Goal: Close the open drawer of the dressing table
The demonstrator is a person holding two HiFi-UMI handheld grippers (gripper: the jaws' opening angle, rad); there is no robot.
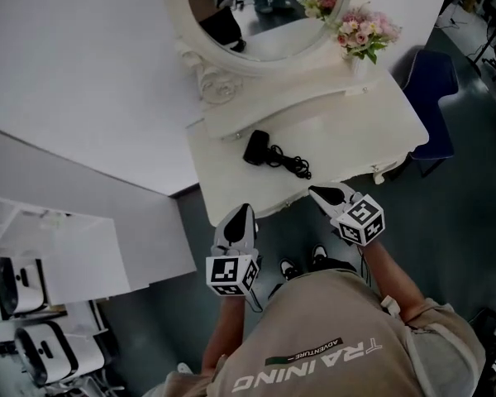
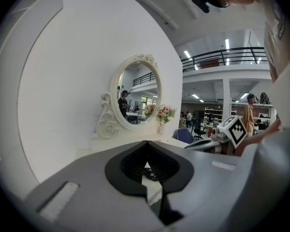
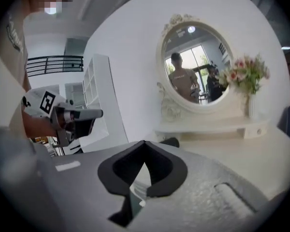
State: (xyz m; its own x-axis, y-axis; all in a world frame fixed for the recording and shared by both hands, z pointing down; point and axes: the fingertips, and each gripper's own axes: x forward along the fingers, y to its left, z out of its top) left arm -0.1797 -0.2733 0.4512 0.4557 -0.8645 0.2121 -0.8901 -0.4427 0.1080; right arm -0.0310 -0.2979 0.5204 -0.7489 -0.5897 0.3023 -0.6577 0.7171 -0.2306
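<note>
The drawer belongs to the front of the dressing table (image 1: 368, 114), below the counter edge. No view shows it projecting, so it is judged at or near fully in. The left gripper (image 1: 245, 212) and right gripper (image 1: 317, 192), both clenched and empty, point tip-first at that edge, side by side. This pose suits pushing, not grasping.

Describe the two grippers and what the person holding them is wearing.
The left gripper and right gripper both have pale grey, tapering bodies with black pads lining the jaws. Each carries a white cube printed with black square markers: left cube, right cube. The person wears a khaki short-sleeved T-shirt with white lettering, and dark shoes with white trim.
</note>
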